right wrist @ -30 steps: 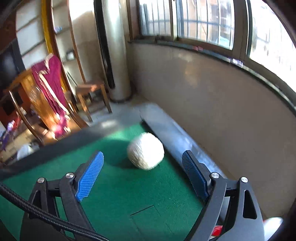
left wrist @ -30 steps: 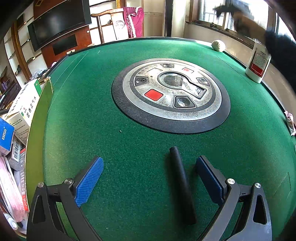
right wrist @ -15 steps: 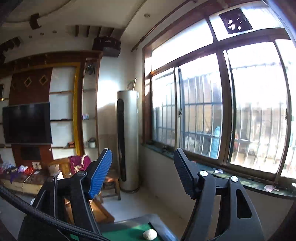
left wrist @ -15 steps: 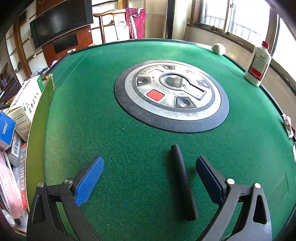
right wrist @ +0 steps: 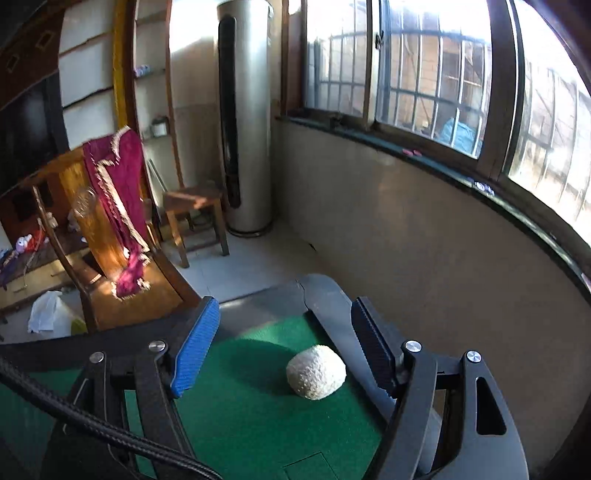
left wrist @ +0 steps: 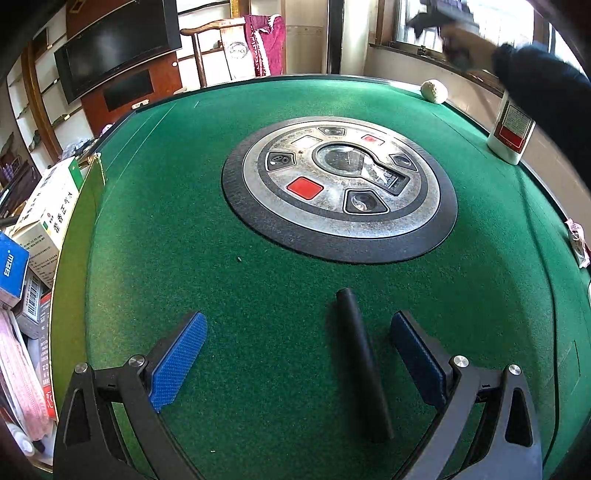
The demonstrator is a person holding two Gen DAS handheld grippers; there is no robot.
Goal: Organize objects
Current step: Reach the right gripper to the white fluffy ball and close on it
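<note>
sleeve [left wrist: 546, 85] hiding bottle [left wrist: 511, 133] top; right tongs [left wrist: 439, 11] blurred

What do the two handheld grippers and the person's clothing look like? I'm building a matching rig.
Both the left gripper and the right gripper have black angular frames with silver pivot bolts and blue textured fingers. A black braided cable runs beside the right one. The person wears a dark sleeve.

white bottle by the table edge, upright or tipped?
Upright. The white bottle stands on its base on the green table, red label vertical; its top is hidden behind a dark sleeve.
</note>
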